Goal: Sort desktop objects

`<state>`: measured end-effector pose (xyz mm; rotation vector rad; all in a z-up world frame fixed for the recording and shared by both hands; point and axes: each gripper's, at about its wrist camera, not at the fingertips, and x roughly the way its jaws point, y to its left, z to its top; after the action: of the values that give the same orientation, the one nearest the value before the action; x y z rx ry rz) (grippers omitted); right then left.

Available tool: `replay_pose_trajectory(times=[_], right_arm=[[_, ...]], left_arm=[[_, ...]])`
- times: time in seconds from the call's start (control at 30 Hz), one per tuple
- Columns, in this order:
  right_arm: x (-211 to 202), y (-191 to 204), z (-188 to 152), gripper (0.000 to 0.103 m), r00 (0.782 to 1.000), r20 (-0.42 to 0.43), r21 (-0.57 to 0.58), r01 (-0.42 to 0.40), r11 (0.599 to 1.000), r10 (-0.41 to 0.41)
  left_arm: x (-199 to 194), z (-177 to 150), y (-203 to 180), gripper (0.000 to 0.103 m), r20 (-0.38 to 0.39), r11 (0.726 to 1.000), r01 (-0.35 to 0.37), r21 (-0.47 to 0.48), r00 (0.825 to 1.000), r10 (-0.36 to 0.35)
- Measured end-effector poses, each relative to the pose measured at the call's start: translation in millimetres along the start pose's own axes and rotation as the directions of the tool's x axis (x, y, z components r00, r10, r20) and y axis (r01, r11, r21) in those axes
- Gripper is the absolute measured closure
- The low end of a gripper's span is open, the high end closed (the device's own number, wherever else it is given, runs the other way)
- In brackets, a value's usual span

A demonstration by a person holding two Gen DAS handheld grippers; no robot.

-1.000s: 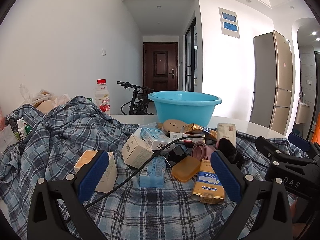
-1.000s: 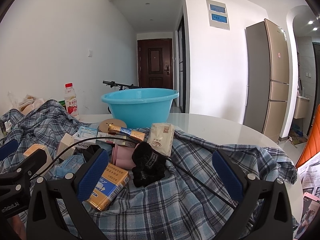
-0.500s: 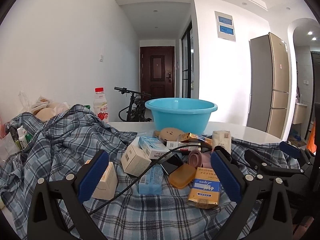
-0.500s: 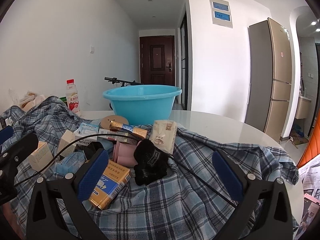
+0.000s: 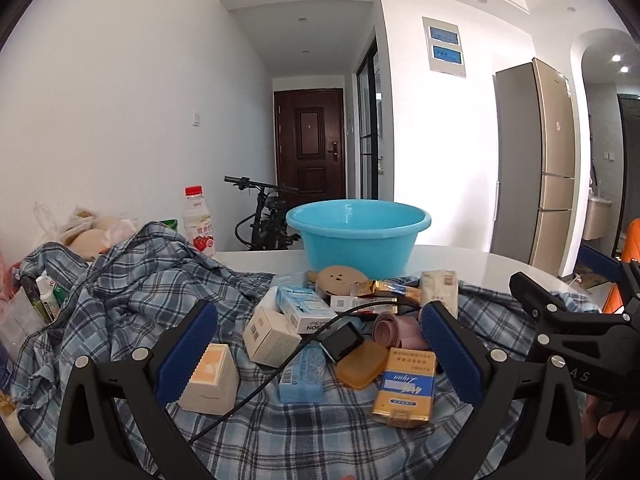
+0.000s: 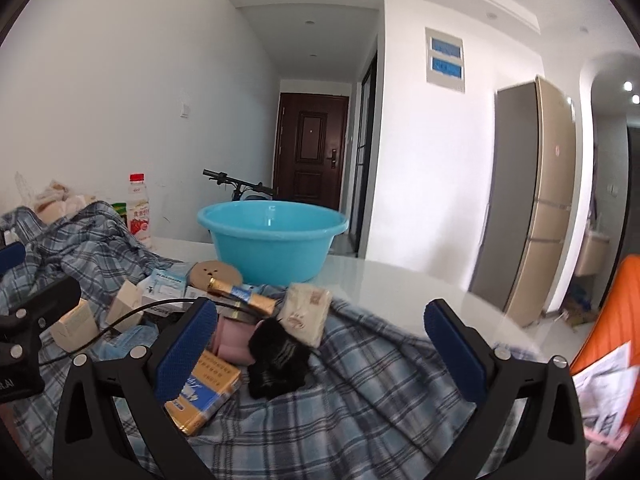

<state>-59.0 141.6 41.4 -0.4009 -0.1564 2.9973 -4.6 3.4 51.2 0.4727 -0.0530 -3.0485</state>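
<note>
Desk (image 6: 400,280) draped with one plaid shirt (image 5: 132,304), probably to corral the clutter piled mid-cloth. One blue basin (image 5: 358,236) upright behind the pile, empty, likely the sort target. One bottle (image 5: 198,226) standing far left, off the pile. Left gripper (image 5: 318,350) wide, holding nothing, hovering over the boxes. Right gripper (image 6: 320,350) wide too, empty, over the black pouch (image 6: 276,354). Count in pile: one yellow pack (image 5: 404,386), one blue pack (image 5: 300,372), one orange soap case (image 5: 362,364), one pink roll (image 5: 394,328), one cable (image 5: 280,364) snaking across. About four cartons; exact number unclear.
</note>
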Motion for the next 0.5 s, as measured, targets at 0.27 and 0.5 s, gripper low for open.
replay_pose_trajectory(times=[0.27, 0.5], right_arm=[[2.1, -0.1, 33.0, 0.000, 0.996, -0.047, -0.077, -0.081, 0.994, 0.078], [23.9, -15.3, 65.0, 0.000, 0.997, -0.058, -0.011, -0.059, 0.998, 0.059]], left_arm=[[4.4, 36.7, 14.4, 0.000, -0.036, 0.995, 0.079, -0.053, 0.996, -0.081], [22.3, 82.1, 16.1, 0.000, -0.095, 1.000, 0.024, -0.012, 0.995, -0.025]])
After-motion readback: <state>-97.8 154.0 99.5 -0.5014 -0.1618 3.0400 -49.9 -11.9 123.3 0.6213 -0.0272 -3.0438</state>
